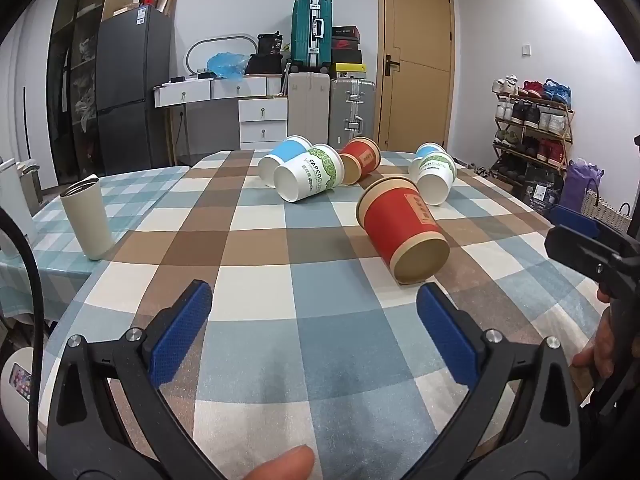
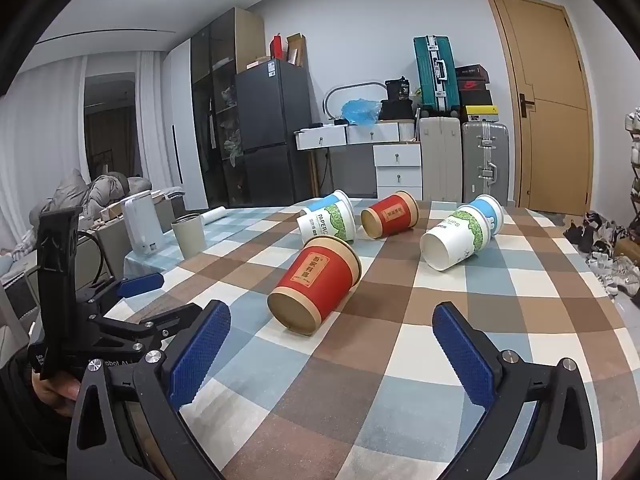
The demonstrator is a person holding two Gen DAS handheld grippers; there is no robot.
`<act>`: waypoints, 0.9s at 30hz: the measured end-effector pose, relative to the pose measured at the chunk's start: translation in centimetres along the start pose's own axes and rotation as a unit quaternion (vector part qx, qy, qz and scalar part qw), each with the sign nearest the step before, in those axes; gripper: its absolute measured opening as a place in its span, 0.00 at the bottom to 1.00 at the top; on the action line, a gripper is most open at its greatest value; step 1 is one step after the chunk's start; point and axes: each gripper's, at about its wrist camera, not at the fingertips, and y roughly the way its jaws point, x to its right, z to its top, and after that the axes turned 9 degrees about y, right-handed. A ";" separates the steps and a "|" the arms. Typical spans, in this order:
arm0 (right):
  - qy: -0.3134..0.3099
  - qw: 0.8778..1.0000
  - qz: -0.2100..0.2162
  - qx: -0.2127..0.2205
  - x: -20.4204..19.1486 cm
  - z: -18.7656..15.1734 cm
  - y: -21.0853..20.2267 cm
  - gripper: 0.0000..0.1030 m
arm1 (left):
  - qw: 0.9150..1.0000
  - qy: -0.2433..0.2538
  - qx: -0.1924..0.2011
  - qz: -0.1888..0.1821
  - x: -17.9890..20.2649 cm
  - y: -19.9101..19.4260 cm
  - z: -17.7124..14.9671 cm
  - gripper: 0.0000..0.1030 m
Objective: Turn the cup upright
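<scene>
Several paper cups lie on their sides on the checkered tablecloth point(image 1: 280, 320). The nearest is a red cup point(image 1: 402, 230), its base toward me, just beyond my left gripper point(image 1: 314, 300), which is open and empty. In the right wrist view the same red cup point(image 2: 316, 284) lies just ahead and left of my right gripper point(image 2: 330, 320), open and empty. Farther back lie a green-print white cup point(image 1: 310, 178), a blue-banded cup point(image 1: 282, 158), a second red cup point(image 1: 360, 160) and another white cup point(image 1: 436, 176).
A beige tumbler point(image 1: 86, 220) stands upright at the table's left, with a white kettle point(image 2: 140, 220) behind it. The right gripper shows at the left view's right edge point(image 1: 592, 248). Suitcases, drawers, a fridge and a shoe rack stand beyond the table.
</scene>
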 end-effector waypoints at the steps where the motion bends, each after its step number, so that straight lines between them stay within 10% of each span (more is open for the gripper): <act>1: 0.000 1.000 -0.001 -0.008 0.0 0.0 0.1 1.00 | 1.000 0.001 0.000 0.001 0.1 0.1 0.0 0.99; 27: -0.001 1.000 -0.009 -0.016 -0.2 -0.3 0.5 1.00 | 1.000 0.000 0.013 0.004 -0.2 -0.5 0.0 0.99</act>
